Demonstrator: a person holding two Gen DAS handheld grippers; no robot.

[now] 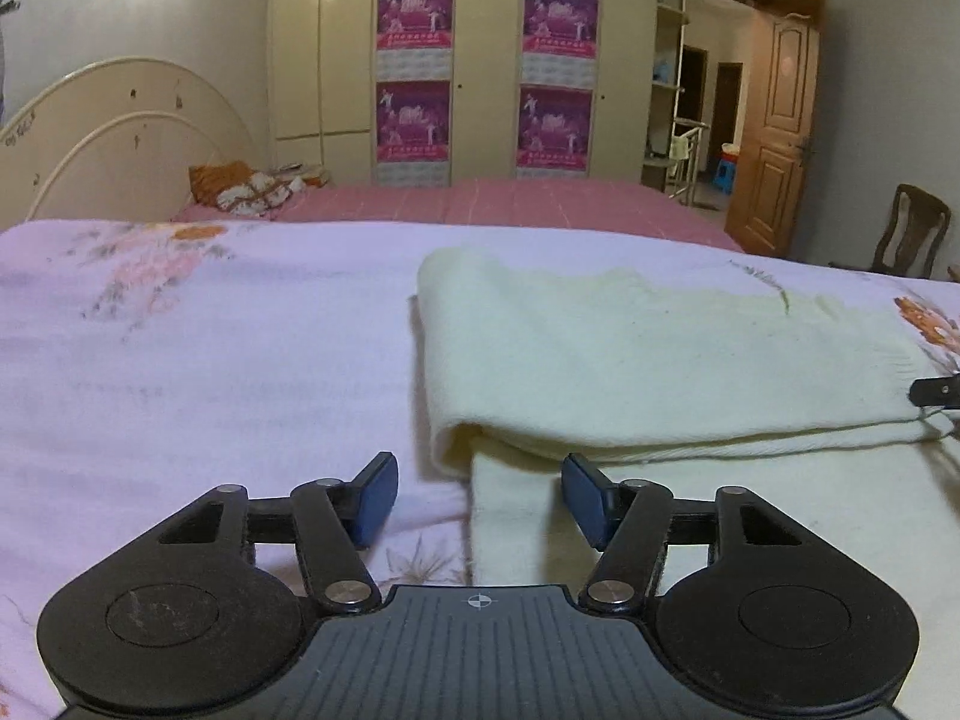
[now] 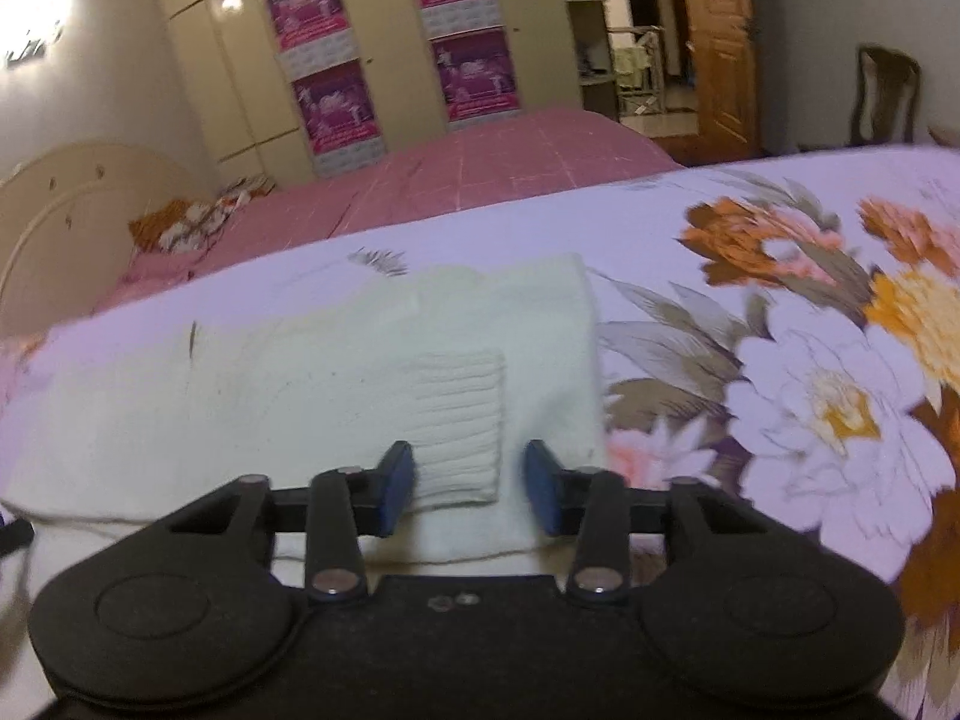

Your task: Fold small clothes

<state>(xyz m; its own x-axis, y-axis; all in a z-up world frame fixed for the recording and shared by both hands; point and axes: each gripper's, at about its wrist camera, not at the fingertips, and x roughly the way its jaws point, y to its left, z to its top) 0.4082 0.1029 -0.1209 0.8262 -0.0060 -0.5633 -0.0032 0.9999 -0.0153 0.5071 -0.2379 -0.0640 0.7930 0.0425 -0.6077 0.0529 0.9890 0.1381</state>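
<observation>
A cream knitted garment (image 1: 630, 360) lies folded on the floral sheet (image 1: 210, 360). My left gripper (image 1: 480, 498) hovers open at the garment's near left corner, where the folded layer rolls over a lower layer; nothing is between its blue pads (image 1: 378, 498). In the right wrist view the same garment (image 2: 270, 372) has a ribbed cuff (image 2: 459, 426) lying on top near its right end. My right gripper (image 2: 470, 489) stands open over that cuff: the cuff's near end sits between the pads, and the right pad is clear of it.
A pink bed (image 1: 510, 204) with a patterned pillow (image 1: 240, 186) lies beyond the sheet, with a wardrobe (image 1: 480, 60) carrying posters behind it. An open wooden door (image 1: 774, 138) and a chair (image 1: 912, 228) stand at the right. A dark gripper tip (image 1: 936, 393) shows at the garment's right edge.
</observation>
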